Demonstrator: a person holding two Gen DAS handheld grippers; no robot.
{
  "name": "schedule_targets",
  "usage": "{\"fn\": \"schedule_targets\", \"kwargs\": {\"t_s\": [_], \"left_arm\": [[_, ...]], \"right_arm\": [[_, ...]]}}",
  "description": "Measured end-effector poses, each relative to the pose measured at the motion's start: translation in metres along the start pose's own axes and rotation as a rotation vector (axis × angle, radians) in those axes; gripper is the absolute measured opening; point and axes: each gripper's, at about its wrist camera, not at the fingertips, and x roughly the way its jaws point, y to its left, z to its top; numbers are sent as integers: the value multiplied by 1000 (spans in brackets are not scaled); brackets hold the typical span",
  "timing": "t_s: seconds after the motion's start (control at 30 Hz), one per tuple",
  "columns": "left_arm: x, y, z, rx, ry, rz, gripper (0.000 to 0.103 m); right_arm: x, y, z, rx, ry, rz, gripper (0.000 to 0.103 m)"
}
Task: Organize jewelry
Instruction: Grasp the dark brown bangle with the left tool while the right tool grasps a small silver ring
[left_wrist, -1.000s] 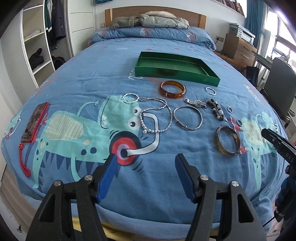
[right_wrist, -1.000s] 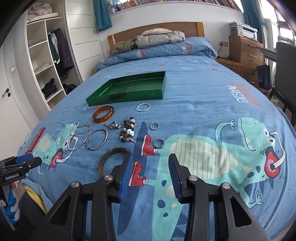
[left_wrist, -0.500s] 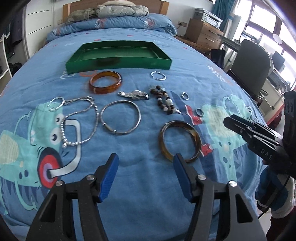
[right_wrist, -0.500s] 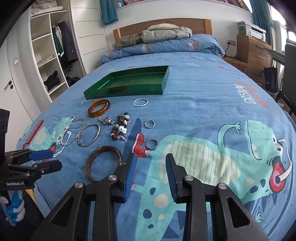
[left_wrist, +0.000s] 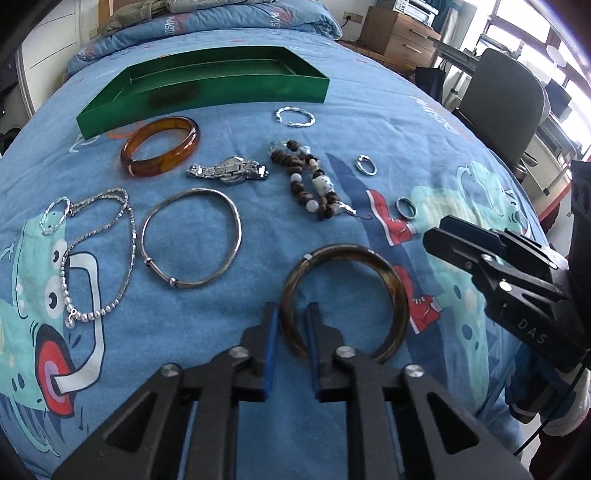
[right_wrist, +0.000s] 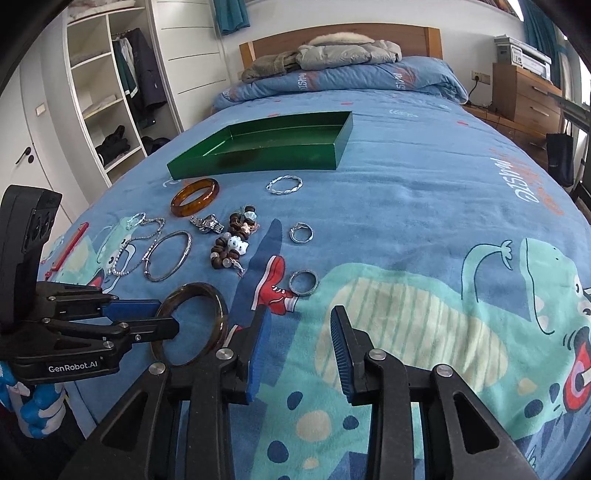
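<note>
My left gripper (left_wrist: 291, 328) has its jaws closed around the near rim of a dark tortoiseshell bangle (left_wrist: 388, 269) lying on the blue bedspread; the right wrist view shows the same grip (right_wrist: 162, 325) on the bangle (right_wrist: 218, 306). My right gripper (right_wrist: 297, 343) is open and empty above the bedspread, just right of the bangle. An empty green tray (left_wrist: 207, 99) sits farther up the bed. An amber bangle (left_wrist: 160, 146), watch (left_wrist: 227, 171), silver bangle (left_wrist: 192, 236), bead bracelet (left_wrist: 310, 181), necklace (left_wrist: 99, 266) and rings lie between.
A twisted silver bracelet (left_wrist: 294, 117) lies near the tray. Two rings (right_wrist: 303, 282) lie ahead of my right gripper. A red phone (right_wrist: 66, 251) lies at the bed's left edge. A chair (left_wrist: 506, 107) and a wooden dresser (right_wrist: 524, 92) stand right of the bed.
My left gripper moved forward and right over the dark bangle and closed on its near rim. My right gripper stayed open and shifted slightly.
</note>
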Motion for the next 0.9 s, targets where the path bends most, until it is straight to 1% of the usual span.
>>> {"fn": "schedule_targets", "kwargs": {"t_s": [0.07, 0.3, 0.4, 0.5, 0.57, 0.77, 0.9], "left_arm": [[1, 3, 1, -4, -1, -1, 8], [-6, -1, -6, 20, -30, 26, 7], [-9, -2, -8, 25, -39, 31, 7], [-14, -3, -10, 30, -47, 33, 7], [-17, -3, -10, 29, -55, 36, 7], [-34, 1, -10, 8, -100, 56, 7], [-54, 6, -6, -9, -146, 53, 7]], "right_arm": [[9, 0, 3, -9, 10, 0, 33], [29, 1, 13, -38, 19, -15, 33], [34, 2, 15, -53, 20, -31, 30], [34, 3, 14, -59, 21, -42, 27], [33, 2, 13, -64, 23, -53, 21], [26, 6, 10, -67, 21, -83, 20], [6, 7, 10, -30, -6, -93, 20]]}}
